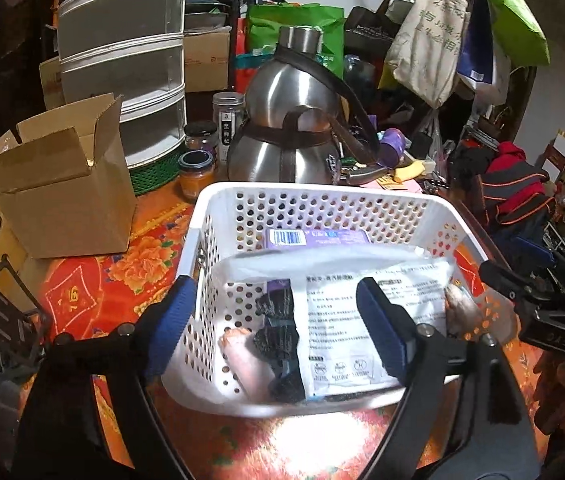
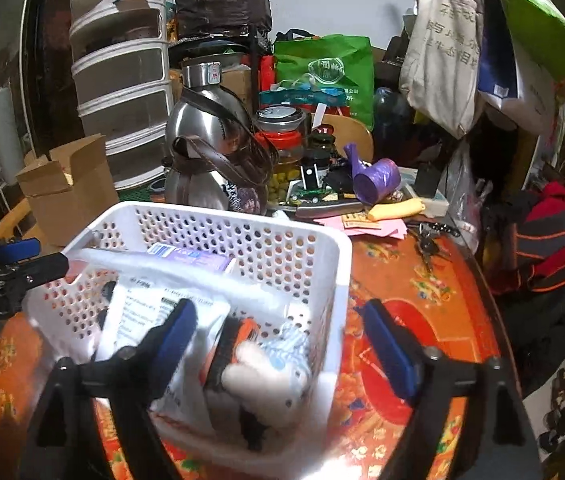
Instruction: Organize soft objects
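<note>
The cardboard box (image 1: 62, 196) stands well to the left of the left gripper (image 1: 278, 332), open and out of the work. The left gripper has its fingers wide apart and clamps nothing: the left finger (image 1: 170, 328) is outside the left wall of the white basket (image 1: 314, 196), and the right finger (image 1: 386, 332) hangs inside it, over the white packet (image 1: 338, 320). Between these fingers lie a dark fuzzy thing (image 1: 278, 344) and a pale soft piece (image 1: 246, 360), I think placed there to keep the soft things together. The right gripper (image 2: 282, 344) is also open and holds nothing; its left finger (image 2: 176, 332) is above the packet and its right finger (image 2: 390, 348) is outside the right wall, over the red tablecloth (image 2: 422, 280). Between them, inside the basket, lies a white soft toy (image 2: 266, 380). Both grippers straddle a wall, probably because each has let go of its load.
</note>
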